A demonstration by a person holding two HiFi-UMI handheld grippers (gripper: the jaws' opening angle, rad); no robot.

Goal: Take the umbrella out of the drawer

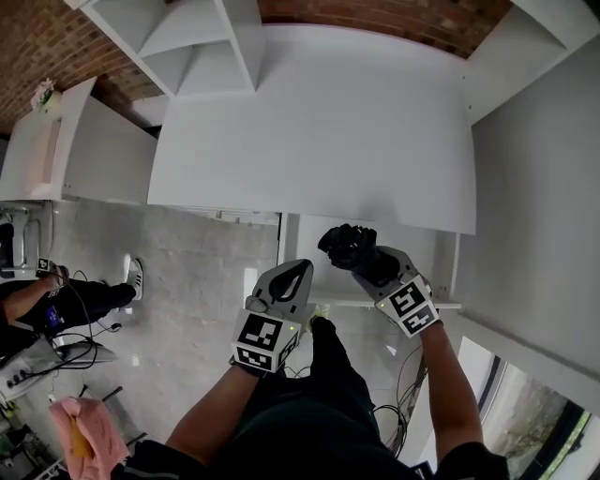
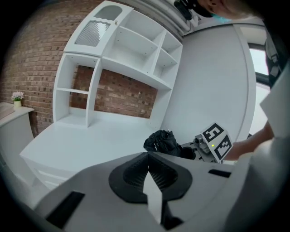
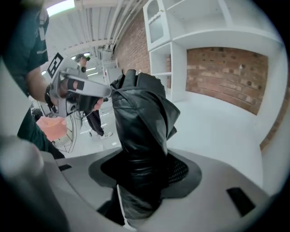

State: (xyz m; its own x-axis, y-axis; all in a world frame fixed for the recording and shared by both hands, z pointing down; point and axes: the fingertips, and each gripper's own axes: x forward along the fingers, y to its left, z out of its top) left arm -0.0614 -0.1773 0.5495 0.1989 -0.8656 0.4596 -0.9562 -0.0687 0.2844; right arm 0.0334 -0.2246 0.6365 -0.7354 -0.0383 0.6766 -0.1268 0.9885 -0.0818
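Observation:
A folded black umbrella [image 1: 349, 246] is held above the open white drawer [image 1: 448, 306], just under the desk's front edge. My right gripper [image 1: 367, 265] is shut on it; in the right gripper view the umbrella [image 3: 140, 122] stands up between the jaws of the right gripper [image 3: 142, 167], its fabric bunched at the top. My left gripper [image 1: 302, 267] hovers a little to the left, shut, with nothing in it. In the left gripper view the left gripper [image 2: 147, 156] points toward the umbrella [image 2: 162, 141], a short way off. The drawer's inside is mostly hidden.
The white desk top [image 1: 309, 131] lies ahead, with white shelves [image 1: 202, 47] at its back left and a brick wall [image 1: 375, 19] behind. A white side panel [image 1: 544, 187] stands at right. A seated person [image 1: 56, 300] and cables are on the floor at left.

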